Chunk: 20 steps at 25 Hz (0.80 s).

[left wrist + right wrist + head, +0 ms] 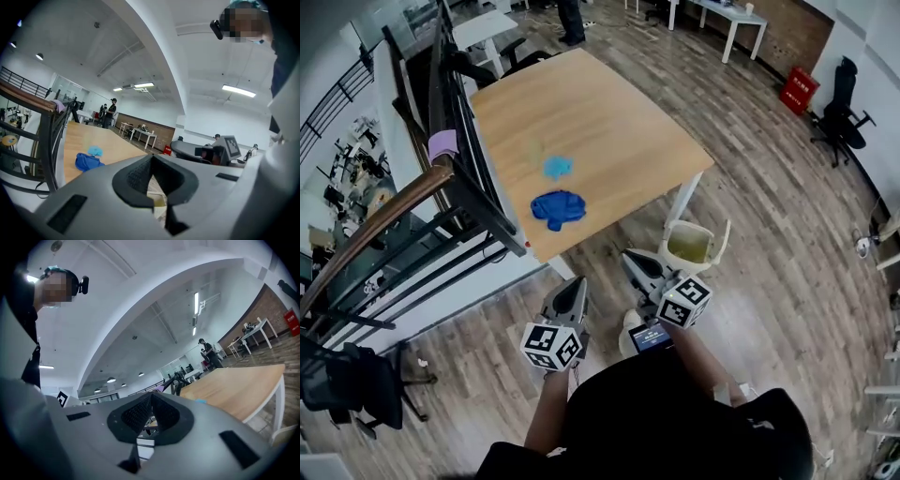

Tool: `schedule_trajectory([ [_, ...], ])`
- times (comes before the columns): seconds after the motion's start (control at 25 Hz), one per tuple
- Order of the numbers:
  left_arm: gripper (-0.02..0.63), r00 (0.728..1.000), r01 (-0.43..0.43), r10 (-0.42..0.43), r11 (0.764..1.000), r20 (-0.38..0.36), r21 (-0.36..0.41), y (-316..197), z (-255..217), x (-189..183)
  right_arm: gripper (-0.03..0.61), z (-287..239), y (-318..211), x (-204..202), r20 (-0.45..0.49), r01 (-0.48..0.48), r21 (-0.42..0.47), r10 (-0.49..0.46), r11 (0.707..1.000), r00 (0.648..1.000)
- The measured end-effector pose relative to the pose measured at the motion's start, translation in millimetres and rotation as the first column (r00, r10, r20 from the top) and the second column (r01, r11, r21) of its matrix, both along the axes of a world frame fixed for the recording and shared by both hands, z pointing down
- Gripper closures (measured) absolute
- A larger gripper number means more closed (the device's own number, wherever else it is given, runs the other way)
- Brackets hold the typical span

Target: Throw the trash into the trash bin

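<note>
A crumpled dark blue piece of trash (558, 208) lies near the front edge of the wooden table (609, 122). A smaller light blue piece (557, 167) sits just behind it. The white trash bin (705, 226) stands on the floor beside the table's front right leg. My left gripper (577, 283) hovers in front of the table, shut and holding nothing. My right gripper (629, 256) is beside it, nearer the bin, also shut and empty. In the left gripper view the shut gripper (151, 157) faces the dark blue trash (86, 161) and the light blue piece (95, 150). In the right gripper view the gripper (151, 394) points along the table (234, 385).
A black railing with a wooden handrail (403, 202) runs along the table's left side. A black chair (356, 389) stands at the lower left. Another chair (842, 112), a red box (800, 89) and a white desk (727, 19) are far off. A person (110, 112) stands beyond the table.
</note>
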State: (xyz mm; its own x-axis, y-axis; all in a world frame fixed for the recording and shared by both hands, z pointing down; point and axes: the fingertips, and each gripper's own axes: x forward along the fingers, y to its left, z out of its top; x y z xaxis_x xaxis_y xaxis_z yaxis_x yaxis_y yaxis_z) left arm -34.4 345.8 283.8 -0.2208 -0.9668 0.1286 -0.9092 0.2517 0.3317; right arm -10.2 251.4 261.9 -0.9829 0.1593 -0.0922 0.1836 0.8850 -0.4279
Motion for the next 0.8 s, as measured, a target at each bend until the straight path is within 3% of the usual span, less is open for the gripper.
schedule_trajectory([
  [0.2,0.617,1.0,0.006,-0.006,1.0,0.019,-0.001,-54.2,-5.0,-55.8,0.58,-6.6,-56.2,-57.4,0.022,0.018,-0.006,-0.017,1.0,1.0],
  [0.4,0.617,1.0,-0.004,0.004,1.0,0.029,0.011,-99.5,-8.8,-85.8,0.58,-3.8,-103.0,-93.7,0.0,0.016,-0.016,-0.016,1.0,1.0],
  [0.52,0.617,0.999,-0.004,0.004,1.0,0.04,-0.017,-109.3,-5.7,-110.3,0.58,-4.5,-112.4,-119.7,0.0,0.014,-0.032,-0.014,0.999,1.0],
  [0.8,0.617,1.0,-0.007,0.007,1.0,-0.011,-0.018,-124.5,8.3,-180.8,0.58,12.1,-134.0,-167.8,-0.029,-0.026,-0.035,0.025,0.999,0.999],
])
